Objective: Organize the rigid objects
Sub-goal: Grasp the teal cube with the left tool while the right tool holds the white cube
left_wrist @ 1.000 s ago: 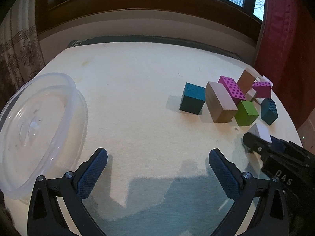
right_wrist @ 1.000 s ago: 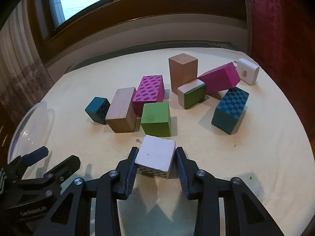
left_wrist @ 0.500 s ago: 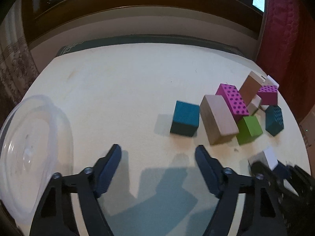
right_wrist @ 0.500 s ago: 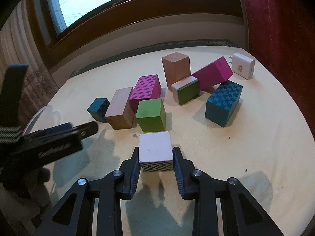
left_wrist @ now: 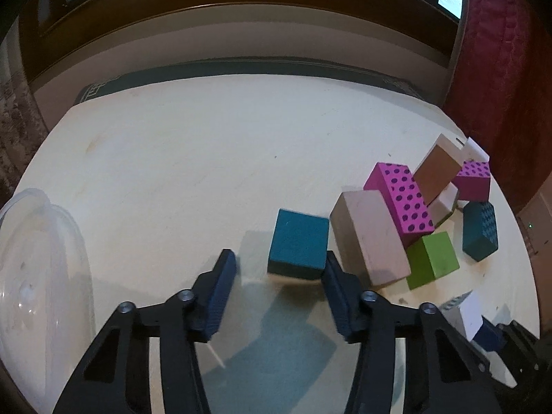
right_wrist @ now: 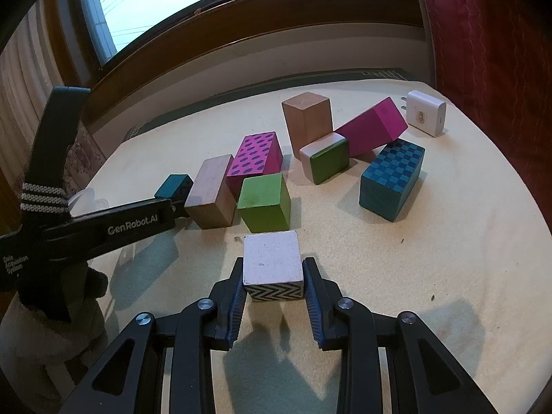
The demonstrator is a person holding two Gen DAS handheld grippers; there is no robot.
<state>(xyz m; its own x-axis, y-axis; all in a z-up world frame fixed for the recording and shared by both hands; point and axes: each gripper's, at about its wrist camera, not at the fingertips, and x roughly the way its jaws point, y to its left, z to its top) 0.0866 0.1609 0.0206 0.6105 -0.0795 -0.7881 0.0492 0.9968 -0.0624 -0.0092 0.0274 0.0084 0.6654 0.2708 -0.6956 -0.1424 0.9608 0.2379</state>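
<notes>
Left gripper (left_wrist: 281,269), lower centre of the left wrist view: both black arms rise from the bottom edge, blue-padded fingers (left_wrist: 220,289) spread apart, the right-hand pad touching or nearly touching the teal cube (left_wrist: 298,243), the left-hand pad clear of it. In the right wrist view its body crosses the left of the frame, pointing right. Right gripper (right_wrist: 273,281), lower centre of the right wrist view: jaws drawn in, ribbed pads pressed against both side faces of the white cube with the zigzag face (right_wrist: 272,264); it also appears at the lower right corner of the left wrist view.
</notes>
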